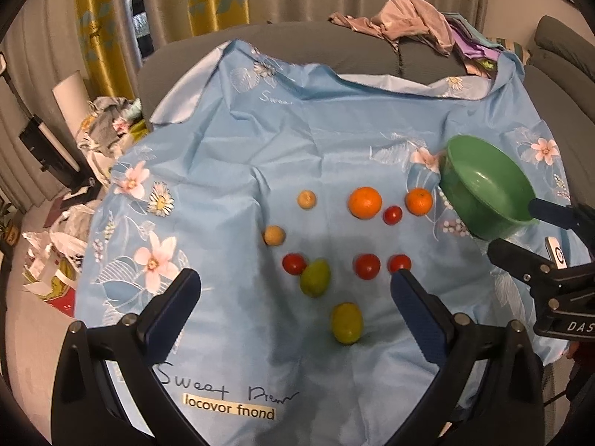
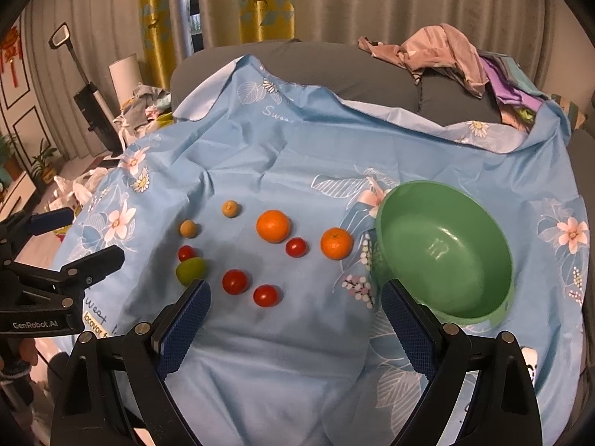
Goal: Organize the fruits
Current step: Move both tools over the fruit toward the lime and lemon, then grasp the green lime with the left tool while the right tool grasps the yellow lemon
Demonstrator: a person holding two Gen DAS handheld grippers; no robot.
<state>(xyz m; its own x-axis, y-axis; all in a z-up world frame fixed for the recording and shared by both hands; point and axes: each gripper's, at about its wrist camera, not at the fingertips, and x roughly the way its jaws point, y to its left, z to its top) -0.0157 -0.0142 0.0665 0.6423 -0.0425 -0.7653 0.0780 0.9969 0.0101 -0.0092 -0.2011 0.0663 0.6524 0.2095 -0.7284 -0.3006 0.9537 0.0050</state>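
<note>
We hold the left gripper [image 1: 293, 290] and right gripper [image 2: 295, 304], jaws spread and empty, above a blue cloth [image 2: 297, 353] bearing oranges [image 2: 273, 226], tomatoes [image 2: 235, 281], limes [image 1: 346, 323], beside an empty green bowl [image 2: 446, 252].

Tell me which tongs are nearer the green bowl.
Right. The right tongs hang open just beside the green bowl, one finger near its rim. The left tongs sit open over the fruit, with the bowl well off to their right.
</note>
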